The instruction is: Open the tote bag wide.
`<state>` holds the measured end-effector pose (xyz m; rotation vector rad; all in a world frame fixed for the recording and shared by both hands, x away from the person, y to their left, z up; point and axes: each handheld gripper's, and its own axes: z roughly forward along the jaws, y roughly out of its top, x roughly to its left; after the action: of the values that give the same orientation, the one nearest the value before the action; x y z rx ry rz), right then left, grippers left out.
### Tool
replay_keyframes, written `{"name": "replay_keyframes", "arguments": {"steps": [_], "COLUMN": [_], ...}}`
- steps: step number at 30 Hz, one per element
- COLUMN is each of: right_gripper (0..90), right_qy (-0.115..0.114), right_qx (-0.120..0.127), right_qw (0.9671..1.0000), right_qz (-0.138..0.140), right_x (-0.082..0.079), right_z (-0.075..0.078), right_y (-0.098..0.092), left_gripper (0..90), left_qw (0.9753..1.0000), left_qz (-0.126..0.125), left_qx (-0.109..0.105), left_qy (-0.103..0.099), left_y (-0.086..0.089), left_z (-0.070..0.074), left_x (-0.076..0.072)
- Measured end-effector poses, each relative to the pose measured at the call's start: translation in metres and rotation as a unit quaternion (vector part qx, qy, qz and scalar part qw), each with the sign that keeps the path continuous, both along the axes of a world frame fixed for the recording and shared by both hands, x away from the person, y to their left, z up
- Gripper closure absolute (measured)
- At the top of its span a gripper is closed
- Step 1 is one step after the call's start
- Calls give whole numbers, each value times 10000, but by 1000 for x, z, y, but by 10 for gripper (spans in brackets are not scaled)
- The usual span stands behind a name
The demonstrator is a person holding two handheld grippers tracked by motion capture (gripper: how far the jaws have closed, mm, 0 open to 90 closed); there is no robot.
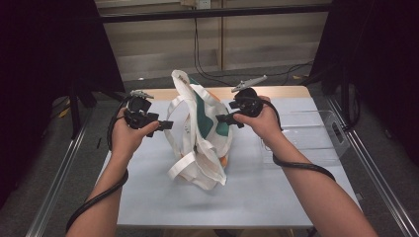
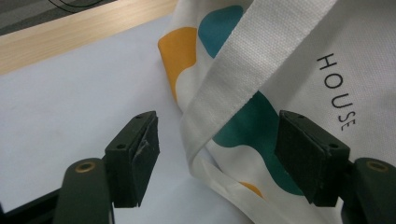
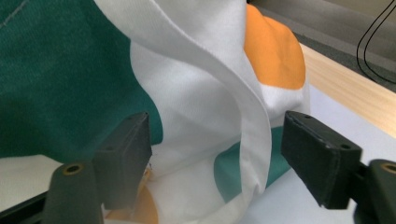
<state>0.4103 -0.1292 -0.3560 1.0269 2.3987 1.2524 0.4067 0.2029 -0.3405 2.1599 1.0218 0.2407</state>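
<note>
Both grippers, left (image 1: 167, 125) and right (image 1: 221, 118), are held released, with nothing grasped yet. Between them the tote bag (image 1: 200, 136) stands slumped; its handle strap (image 2: 233, 88) is framed by the left jaws. Gripping remains to be done.

Looking along my left hand-held gripper (image 2: 217, 161), I read one word, "HOUSE", in thin dark capitals on the white canvas tote bag with teal and orange blotches (image 2: 299, 88). The letters run down the bag's white panel, just past the woven white strap (image 2: 243, 70). I can read no other lettering, number or sign anywhere.
</note>
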Motion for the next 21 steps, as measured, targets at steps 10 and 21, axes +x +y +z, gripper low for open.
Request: {"name": "replay_keyframes", "arguments": {"steps": [10,21], "right_gripper": [417,792], "right_qy": [-107,-133], "right_qx": [49,23], "right_qw": [9999,9999], "right_qz": [26,95], "right_x": [7,10], "right_z": [6,7], "right_y": [9,6], "left_gripper": [364,462], "left_qw": [10000,10000], "left_qz": [-3,-31], "left_qx": [-86,-92], "left_qy": [21,-19], "left_y": [-5,-8], "left_z": [-2,1], "left_x": [1,2]}}
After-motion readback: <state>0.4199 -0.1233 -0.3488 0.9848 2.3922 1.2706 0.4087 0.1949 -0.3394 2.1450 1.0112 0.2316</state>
